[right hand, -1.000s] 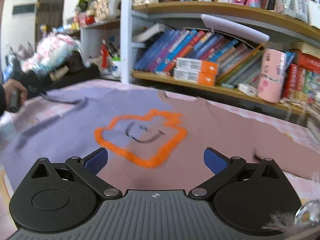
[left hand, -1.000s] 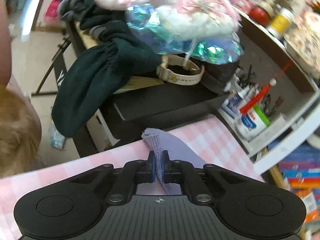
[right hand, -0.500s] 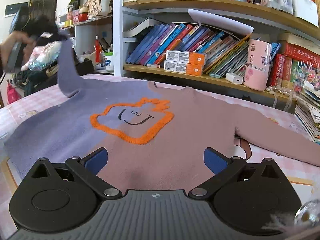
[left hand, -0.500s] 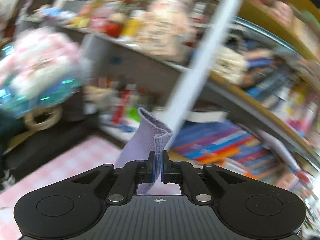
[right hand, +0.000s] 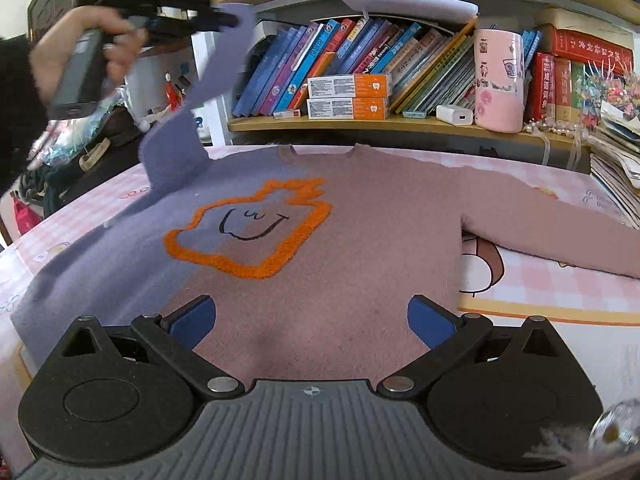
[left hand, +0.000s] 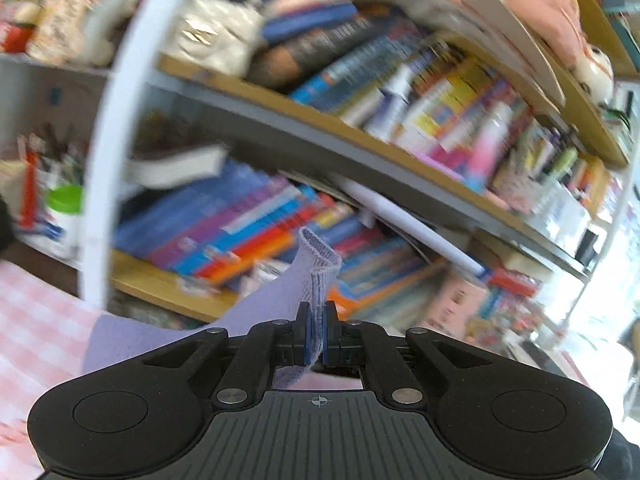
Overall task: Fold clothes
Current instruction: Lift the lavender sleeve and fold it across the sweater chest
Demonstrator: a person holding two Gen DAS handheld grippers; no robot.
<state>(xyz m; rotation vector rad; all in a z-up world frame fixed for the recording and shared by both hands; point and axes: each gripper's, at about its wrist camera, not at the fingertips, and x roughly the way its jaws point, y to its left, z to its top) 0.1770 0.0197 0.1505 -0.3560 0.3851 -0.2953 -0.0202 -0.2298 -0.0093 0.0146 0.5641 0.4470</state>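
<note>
A purple-and-pink sweater (right hand: 360, 232) with an orange outlined face lies flat on the pink checked table (right hand: 560, 292). Its purple left sleeve (right hand: 208, 92) rises off the table up to my left gripper (right hand: 224, 20), held in a hand at the upper left of the right wrist view. In the left wrist view that gripper (left hand: 315, 332) is shut on the ribbed sleeve cuff (left hand: 318, 264), high above the table. The pink right sleeve (right hand: 560, 236) lies stretched out to the right. My right gripper (right hand: 312, 320) stands open over the sweater's hem, nothing between its pads.
A bookshelf (right hand: 400, 124) full of books runs along the table's far edge, with a pink cup (right hand: 498, 80) and a white charger (right hand: 458, 114) on it. A stack of papers (right hand: 616, 184) sits at the right. Dark bags and clutter (right hand: 80, 152) lie beyond the left edge.
My left gripper has lifted the purple sleeve cuff off the table and swung it up and rightward towards the bookshelf. The right gripper has stayed open over the hem.
</note>
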